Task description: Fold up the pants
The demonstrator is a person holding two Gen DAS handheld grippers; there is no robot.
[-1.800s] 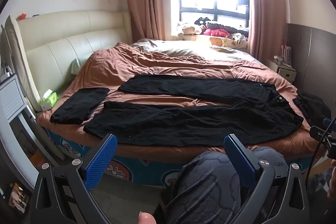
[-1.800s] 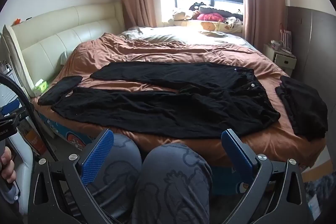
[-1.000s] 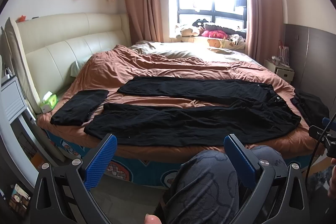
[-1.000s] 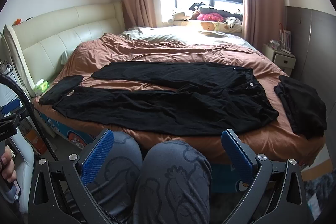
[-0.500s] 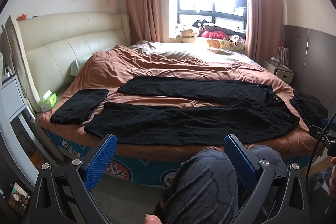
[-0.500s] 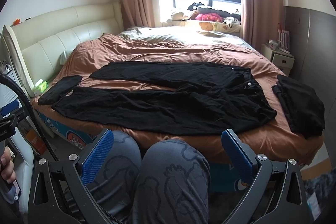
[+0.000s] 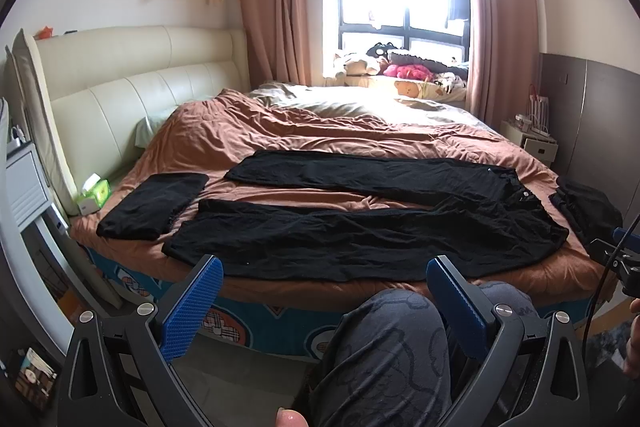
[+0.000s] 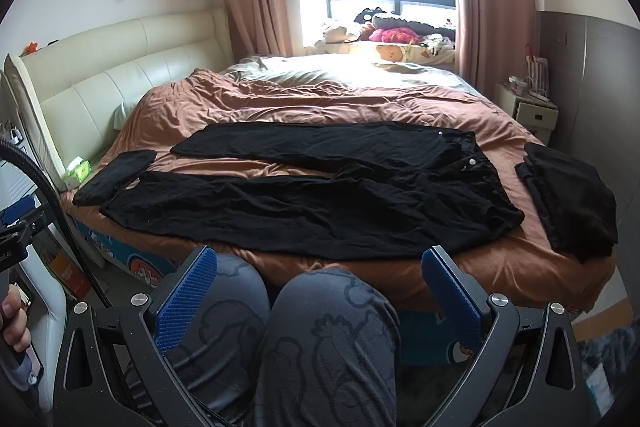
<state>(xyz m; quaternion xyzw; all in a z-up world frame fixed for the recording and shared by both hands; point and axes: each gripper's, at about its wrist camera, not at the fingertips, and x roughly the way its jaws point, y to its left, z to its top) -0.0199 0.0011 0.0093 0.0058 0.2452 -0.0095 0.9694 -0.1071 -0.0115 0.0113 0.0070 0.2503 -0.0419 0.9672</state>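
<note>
Black pants [image 7: 360, 231] [image 8: 320, 195] lie spread flat on the brown bedspread, legs pointing left, waist with a silver button at the right. Both legs are parted in a narrow V. My left gripper [image 7: 324, 301] is open, held low in front of the bed's near edge, short of the pants, with nothing between its blue pads. My right gripper [image 8: 316, 293] is open too, above the person's knees [image 8: 328, 331], also clear of the cloth.
A folded black garment [image 7: 154, 205] lies at the bed's left near a green tissue pack [image 7: 94, 195]. Another black pile [image 8: 568, 195] sits at the right edge. Cream headboard [image 7: 132, 95] at left, nightstand [image 8: 534, 109] at right, window behind.
Both views have shifted only slightly; the pants and other garments lie as before, and both grippers remain open.
</note>
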